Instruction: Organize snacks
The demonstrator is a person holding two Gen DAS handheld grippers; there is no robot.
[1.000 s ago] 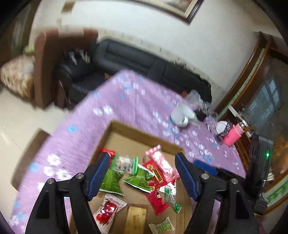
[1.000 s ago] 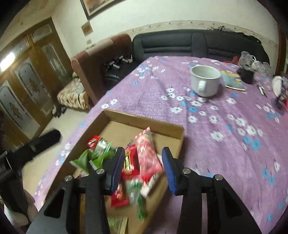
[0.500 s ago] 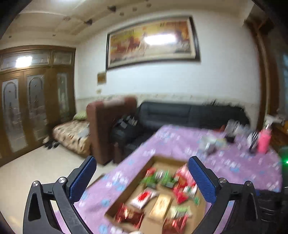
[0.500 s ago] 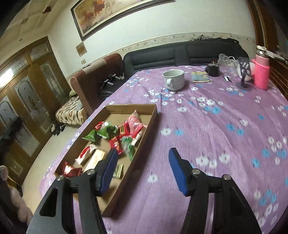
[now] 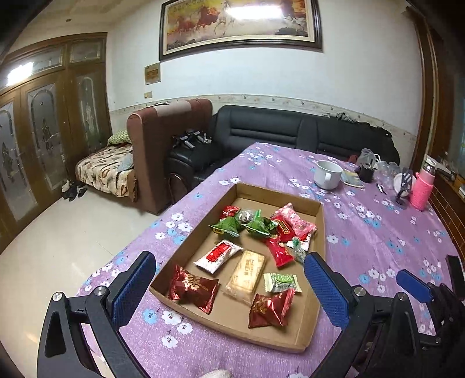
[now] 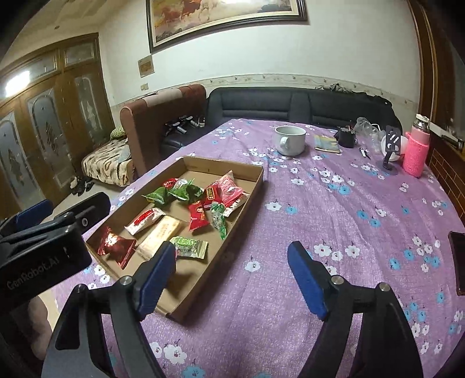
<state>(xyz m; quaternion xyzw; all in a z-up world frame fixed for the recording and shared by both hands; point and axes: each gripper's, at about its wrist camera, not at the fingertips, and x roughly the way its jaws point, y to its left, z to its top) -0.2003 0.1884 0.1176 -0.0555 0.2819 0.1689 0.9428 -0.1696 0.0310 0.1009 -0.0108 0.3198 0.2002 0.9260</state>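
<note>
With your left gripper (image 5: 229,286) and right gripper (image 6: 232,276) both spread and empty above the cardboard box (image 5: 318,232), lower one toward the heaped snacks (image 5: 261,226) at twelve o'clock, pinching a single packet.

- Both views are evenly and fairly brightly lit by indoor light, and both are sharp with no motion blur.
- A ceiling light glares white off the framed painting (image 5: 239,24), washing out its top.
- A second bright patch reflects on the wooden doors (image 6: 17,83).
- Fisheye distortion bends walls and door frames; the corners vignette to black.
- Shadows on the tablecloth (image 6: 334,232) are soft.
</note>
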